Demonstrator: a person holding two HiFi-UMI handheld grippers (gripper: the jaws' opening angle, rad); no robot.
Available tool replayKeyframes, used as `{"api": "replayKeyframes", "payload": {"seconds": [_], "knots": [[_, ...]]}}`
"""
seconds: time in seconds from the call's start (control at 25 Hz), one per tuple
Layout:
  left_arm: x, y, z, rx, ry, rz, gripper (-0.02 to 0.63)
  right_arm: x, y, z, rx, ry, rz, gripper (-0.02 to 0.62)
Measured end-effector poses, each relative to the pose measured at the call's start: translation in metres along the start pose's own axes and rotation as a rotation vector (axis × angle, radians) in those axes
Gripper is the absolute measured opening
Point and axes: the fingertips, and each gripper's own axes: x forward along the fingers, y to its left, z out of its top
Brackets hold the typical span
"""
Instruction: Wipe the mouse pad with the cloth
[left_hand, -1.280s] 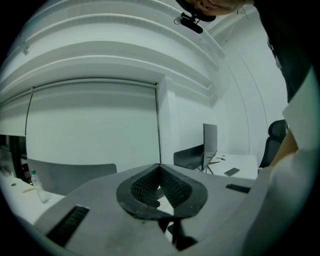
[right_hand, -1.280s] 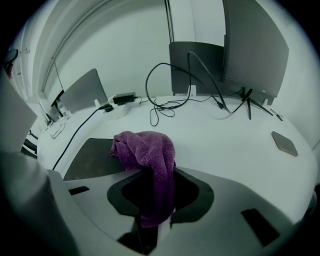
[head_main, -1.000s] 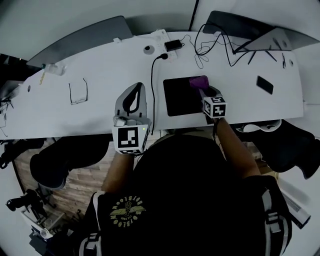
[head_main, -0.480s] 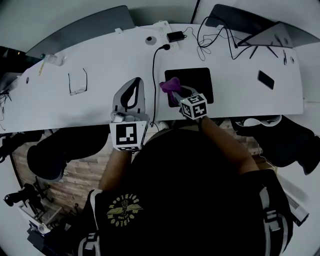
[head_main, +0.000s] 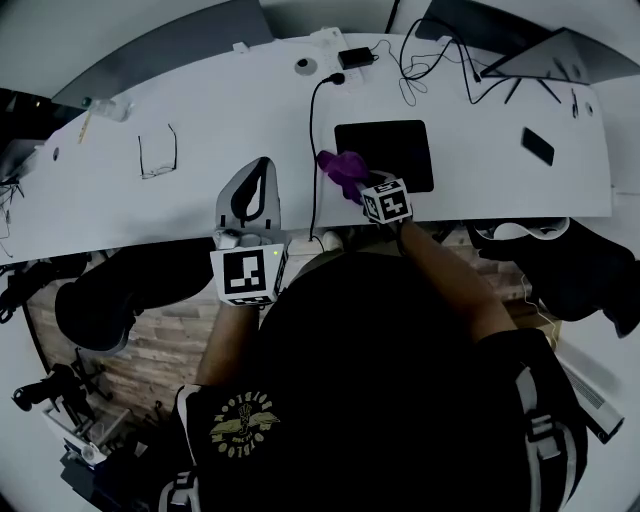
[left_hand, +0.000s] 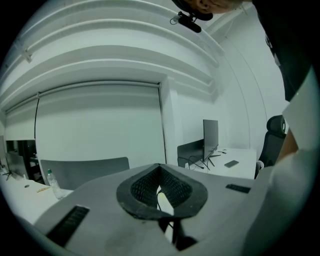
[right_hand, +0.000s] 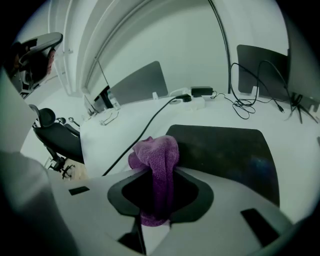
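A black mouse pad (head_main: 390, 150) lies on the white desk (head_main: 200, 130). My right gripper (head_main: 352, 183) is shut on a purple cloth (head_main: 338, 168), held at the pad's left edge beside a black cable (head_main: 313, 150). In the right gripper view the cloth (right_hand: 159, 157) hangs bunched between the jaws of the right gripper (right_hand: 160, 175), with the mouse pad (right_hand: 225, 150) ahead and to the right. My left gripper (head_main: 258, 170) rests on the desk left of the cable. In its own view the left gripper (left_hand: 159, 167) is shut with nothing in it.
Glasses (head_main: 157, 158) lie at the desk's left. A power adapter (head_main: 355, 58) and tangled cables (head_main: 440, 70) sit at the back. A phone (head_main: 537, 146) lies at the right, below a laptop (head_main: 540, 55). Office chairs stand below the desk edge at both sides.
My right gripper has swept the cloth leftward across the mouse pad, from its far right part to its left edge. The left gripper has stayed in place.
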Motion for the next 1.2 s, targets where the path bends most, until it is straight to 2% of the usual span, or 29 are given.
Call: {"api": "replayKeyframes", "payload": {"seconds": [0.2,0.44,0.64,0.84,1.08,1.2], "knots": [[-0.003,-0.001,-0.005,0.009,0.023,-0.002,0.002,-0.004,-0.027,-0.018,0.01,0.027,-0.074,0.097],[0.007,-0.022,0.003,0.008,-0.002,-0.047,0.002,-0.029,-0.079,-0.038,0.069,0.023,-0.176,0.097],[0.019,-0.031,0.018,-0.038,-0.042,-0.079,0.002,-0.05,-0.122,-0.055,0.142,0.016,-0.249,0.097],[0.031,-0.039,0.026,-0.061,-0.044,-0.106,0.002,-0.071,-0.157,-0.066,0.175,0.007,-0.321,0.097],[0.039,-0.043,0.031,-0.047,-0.047,-0.122,0.002,-0.085,-0.178,-0.074,0.145,0.007,-0.393,0.098],[0.039,-0.042,0.035,-0.008,-0.05,-0.11,0.002,-0.085,-0.184,-0.077,0.071,0.029,-0.425,0.098]]}}
